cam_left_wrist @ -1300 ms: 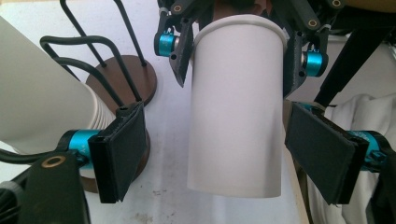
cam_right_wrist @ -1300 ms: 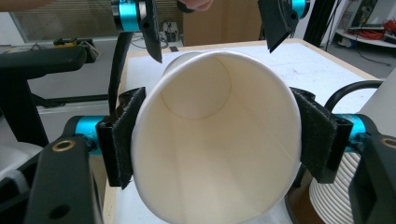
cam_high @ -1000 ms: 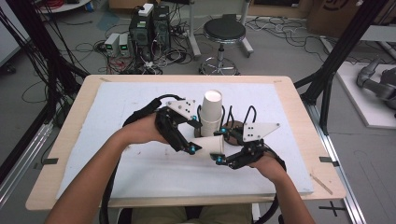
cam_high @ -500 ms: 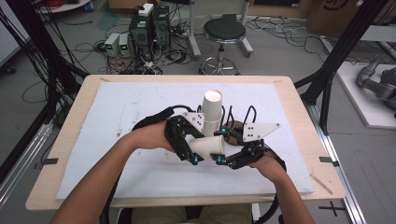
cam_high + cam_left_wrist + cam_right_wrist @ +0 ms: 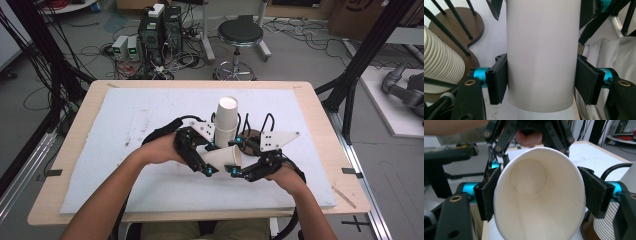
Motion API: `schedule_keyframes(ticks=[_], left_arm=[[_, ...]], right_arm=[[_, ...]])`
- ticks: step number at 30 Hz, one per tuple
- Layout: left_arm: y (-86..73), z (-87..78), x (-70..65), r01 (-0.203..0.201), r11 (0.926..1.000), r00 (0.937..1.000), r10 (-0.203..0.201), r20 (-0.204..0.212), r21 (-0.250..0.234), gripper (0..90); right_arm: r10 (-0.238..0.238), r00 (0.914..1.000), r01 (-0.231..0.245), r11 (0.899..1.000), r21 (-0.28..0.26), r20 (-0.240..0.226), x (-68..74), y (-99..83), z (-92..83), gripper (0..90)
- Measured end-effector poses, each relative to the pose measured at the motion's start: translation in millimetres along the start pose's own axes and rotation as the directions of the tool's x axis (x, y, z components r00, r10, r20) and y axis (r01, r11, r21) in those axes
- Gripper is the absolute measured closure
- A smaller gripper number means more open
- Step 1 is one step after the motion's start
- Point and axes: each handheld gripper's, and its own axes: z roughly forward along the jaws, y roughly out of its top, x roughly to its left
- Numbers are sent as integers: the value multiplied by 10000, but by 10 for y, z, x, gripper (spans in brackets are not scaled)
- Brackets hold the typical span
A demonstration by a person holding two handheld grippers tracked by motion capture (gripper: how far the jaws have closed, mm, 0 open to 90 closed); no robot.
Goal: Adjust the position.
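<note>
White foam sheet [image 5: 125,120] tops wooden table [image 5: 75,127] — cables [image 5: 90,50], perhaps, behind.

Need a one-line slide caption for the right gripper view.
Open mouth of a white paper cup between the right gripper fingers, ribbed cup stack beside.

loose paper cup [image 5: 223,157]: plain white outside, cream inside [image 5: 536,202], no print. stacked cups [image 5: 227,120]: white, ribbed rims read as fine horizontal stripes [image 5: 441,65]. stand base under the stack [image 5: 472,27]: dark brown, rods black. left gripper [image 5: 206,170] and right gripper [image 5: 235,171]: black jaws and links, teal sleeves at the jaw pivots [image 5: 479,74], brass-coloured rivets, grey plates on top with small dark dots. table [image 5: 320,115]: pale wood edge, white mat [image 5: 125,120] with faint grey smudges. stool [image 5: 240,32]: black seat, chrome legs. floor grey, cables black
</note>
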Motion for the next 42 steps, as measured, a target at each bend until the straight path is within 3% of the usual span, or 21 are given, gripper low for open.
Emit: schedule_keyframes(ticks=[1,10,12,13,14,15,16,17,18,19,20,23,25,27,33,35,36,37,38,41,42], left_arm=[[-33,-12,3,96,9989,10000,-95,27,-458,338],[-81,-88,32,127,9842,9998,-154,-139,-1767,339],[-95,-100,39,240,9728,9996,-262,-63,-2302,340],[-130,-93,51,404,9594,9991,-418,8,-2791,341],[-130,-93,51,404,9594,9991,-418,8,-2791,341],[-176,-68,57,504,9479,9987,-514,50,-3147,340],[-176,-68,57,504,9479,9987,-514,50,-3147,341],[-219,-44,57,554,9369,9984,-556,91,-3451,340],[-219,-44,57,554,9369,9984,-556,91,-3451,340],[-251,-27,54,662,9272,9976,-687,63,-3686,340],[-251,-27,54,662,9272,9976,-687,63,-3686,340],[-293,-21,54,731,9096,9972,-736,146,-4091,340],[-324,-8,49,719,9040,9974,-693,214,-4215,340],[-332,6,43,788,9041,9968,-764,224,-4200,340],[-360,41,22,725,9193,9973,-709,186,-3869,347],[-351,42,4,692,9374,9973,-735,3,-3414,338],[-351,42,4,692,9374,9973,-735,3,-3414,331],[-320,51,-18,605,9597,9959,-765,-480,-2743,295],[-320,51,-18,605,9597,9959,-765,-480,-2743,247],[-230,65,-57,282,9842,9941,-460,-983,-1750,218],[-230,65,-57,282,9842,9941,-460,-983,-1750,218]], right_arm=[[137,9998,-133,9996,-260,142,-3,6,-12,207],[705,9966,-641,9886,-1366,427,-44,23,-131,198],[770,9961,-696,9852,-1566,420,-50,26,-151,196],[817,9953,-720,9832,-1677,513,-54,25,-165,196],[817,9953,-720,9832,-1677,513,-54,25,-165,196],[902,9945,-799,9820,-1714,531,-56,21,-173,196],[902,9945,-799,9820,-1714,531,-56,21,-173,196],[906,9943,-797,9812,-1755,553,-66,15,-175,196],[906,9943,-797,9812,-1755,553,-66,15,-175,196],[972,9939,-868,9806,-1756,512,-68,12,-178,197],[972,9939,-868,9806,-1756,512,-68,12,-178,197],[999,9941,-907,9799,-1778,434,-66,13,-173,197],[949,9945,-856,9803,-1779,439,-72,12,-169,197],[921,9951,-846,9818,-1699,370,-68,13,-168,226],[726,9971,-684,9875,-1422,245,-57,17,-160,260],[591,9980,-559,9915,-1175,239,-55,17,-143,261],[591,9980,-559,9915,-1175,239,-55,17,-143,261],[531,9982,-503,9938,-987,265,-51,14,-124,259],[531,9982,-503,9938,-987,265,-51,14,-124,259],[393,9988,-374,9973,-634,296,-42,13,-84,259],[393,9988,-374,9973,-634,296,-42,13,-84,259]])
